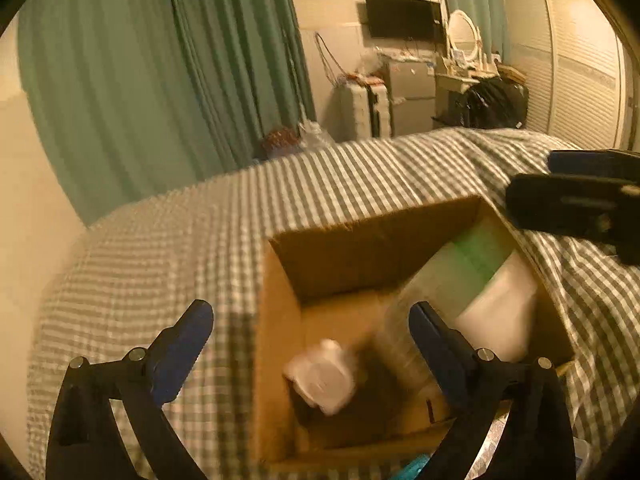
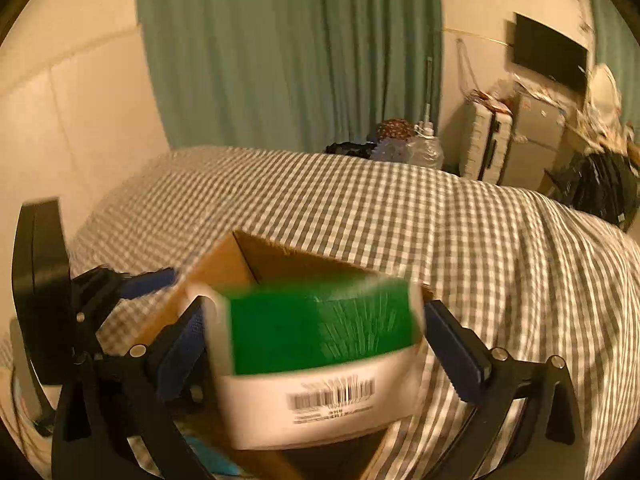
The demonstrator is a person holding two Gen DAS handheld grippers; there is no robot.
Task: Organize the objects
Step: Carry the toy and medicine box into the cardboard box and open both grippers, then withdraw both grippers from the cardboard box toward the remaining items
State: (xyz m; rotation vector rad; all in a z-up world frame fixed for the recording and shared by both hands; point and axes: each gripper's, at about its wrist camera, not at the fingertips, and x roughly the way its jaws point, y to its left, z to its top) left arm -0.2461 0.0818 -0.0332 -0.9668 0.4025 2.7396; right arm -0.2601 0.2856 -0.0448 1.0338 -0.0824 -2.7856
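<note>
Now, box: cardboard box (image 1: 280,320) on the checked bed (image 1: 200,220), top open.
Right hand-held gripper (image 2: 316,344): clamped on green and white pack (image 2: 320,360), low over the box's near right side.
Pack's long side: across, finger to finger.
Left hand-held gripper (image 1: 312,328): spread wide, holding nothing, above the box's left wall.
Inside: white bottle (image 1: 324,376) at the near left, blurry.
Room: bare floor at the far left of the box; near wall just under the pack.
Nearer: right.
</note>
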